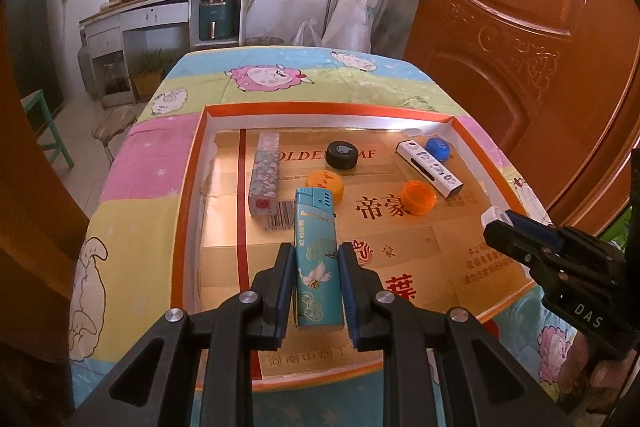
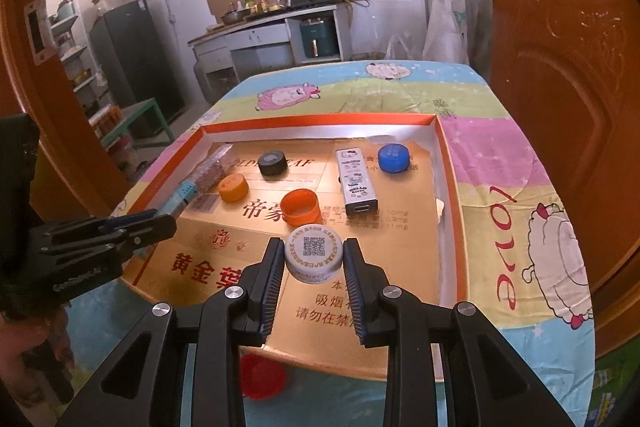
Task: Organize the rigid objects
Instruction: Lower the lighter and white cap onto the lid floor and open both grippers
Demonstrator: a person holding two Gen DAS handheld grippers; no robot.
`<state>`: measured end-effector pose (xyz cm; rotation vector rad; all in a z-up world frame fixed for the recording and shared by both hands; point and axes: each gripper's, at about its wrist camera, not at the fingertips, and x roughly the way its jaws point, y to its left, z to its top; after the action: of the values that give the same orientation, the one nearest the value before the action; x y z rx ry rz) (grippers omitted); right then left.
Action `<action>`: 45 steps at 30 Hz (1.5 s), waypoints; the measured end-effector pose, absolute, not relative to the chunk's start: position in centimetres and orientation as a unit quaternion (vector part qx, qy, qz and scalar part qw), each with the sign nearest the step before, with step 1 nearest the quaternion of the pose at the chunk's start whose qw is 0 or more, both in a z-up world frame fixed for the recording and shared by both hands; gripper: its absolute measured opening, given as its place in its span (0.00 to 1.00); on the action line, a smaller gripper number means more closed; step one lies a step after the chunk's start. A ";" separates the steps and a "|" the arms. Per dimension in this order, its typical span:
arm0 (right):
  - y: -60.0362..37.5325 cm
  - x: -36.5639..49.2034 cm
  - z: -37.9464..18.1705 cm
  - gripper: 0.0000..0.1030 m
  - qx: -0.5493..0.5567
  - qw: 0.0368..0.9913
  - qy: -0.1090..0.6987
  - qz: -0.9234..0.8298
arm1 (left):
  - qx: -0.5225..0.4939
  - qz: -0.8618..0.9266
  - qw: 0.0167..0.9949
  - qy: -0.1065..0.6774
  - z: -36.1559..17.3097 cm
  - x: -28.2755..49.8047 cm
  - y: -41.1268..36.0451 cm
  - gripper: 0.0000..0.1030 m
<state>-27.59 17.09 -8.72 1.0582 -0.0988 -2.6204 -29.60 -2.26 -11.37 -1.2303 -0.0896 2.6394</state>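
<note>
Fingers (image 1: pixel 283 291) of the left gripper (image 1: pixel 314 291) were clamped on a teal plastic lighter (image 1: pixel 317 259), above the orange-rimmed cardboard tray (image 1: pixel 188 187). Ahead of it lay a solid orange bottle cap (image 1: pixel 329 183), a patterned grey rectangular block (image 1: pixel 262 175) and a black round cap (image 1: pixel 342 154). Right gripper (image 2: pixel 313 267) pinched a white round cap with a QR code (image 2: pixel 313 255); an open orange cap (image 2: pixel 300 207) and a white rectangular lighter (image 2: pixel 356 183) lay just beyond.

Left gripper (image 1: pixel 314 283) and right gripper (image 2: pixel 313 267) both clamped, fingers level.

Teal lighter (image 1: pixel 317 259) and white cap (image 2: pixel 313 254) held over the orange-rimmed tray (image 1: pixel 188 183).
</note>
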 end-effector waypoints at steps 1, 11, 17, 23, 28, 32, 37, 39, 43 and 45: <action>17.1 -27.8 -8.8 0.30 0.371 0.156 -0.035 -0.915 | -0.420 0.900 0.113 -0.030 -11.4 -29.7 -2.3 0.22; 17.3 -28.8 -9.7 0.30 0.382 0.153 -0.038 -0.911 | -0.432 0.894 0.113 -0.026 -12.3 -30.5 -2.2 0.22; 17.3 -29.4 -10.2 0.30 0.389 0.146 -0.034 -0.909 | -0.438 0.892 0.110 -0.024 -12.8 -30.9 -2.1 0.22; 17.3 -30.0 -11.0 0.30 0.403 0.132 -0.025 -0.905 | -0.445 0.889 0.110 -0.021 -13.3 -31.1 -2.0 0.22; 17.1 -30.2 -11.4 0.30 0.409 0.127 -0.016 -0.904 | -0.444 0.889 0.110 -0.021 -13.4 -31.1 -2.1 0.22; 16.6 -30.2 -11.6 0.30 0.409 0.120 0.000 -0.905 | -0.443 0.889 0.111 -0.021 -13.4 -31.2 -2.1 0.22; 16.4 -30.3 -11.8 0.30 0.408 0.116 0.010 -0.906 | -0.442 0.890 0.113 -0.024 -13.5 -31.3 -2.2 0.22; 16.3 -30.3 -11.8 0.30 0.407 0.116 0.010 -0.906 | -0.441 0.890 0.111 -0.023 -13.5 -31.3 -2.2 0.22; 16.2 -30.3 -11.8 0.37 0.406 0.116 0.011 -0.906 | -0.439 0.892 0.109 -0.023 -13.4 -31.1 -2.2 0.31; 16.2 -30.2 -11.8 0.39 0.405 0.118 0.015 -0.906 | -0.437 0.893 0.109 -0.025 -13.3 -31.0 -2.3 0.43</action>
<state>-30.20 16.16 -11.77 1.1859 0.0424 -2.6512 -30.97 -2.34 -13.33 -1.2839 -0.0742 2.6258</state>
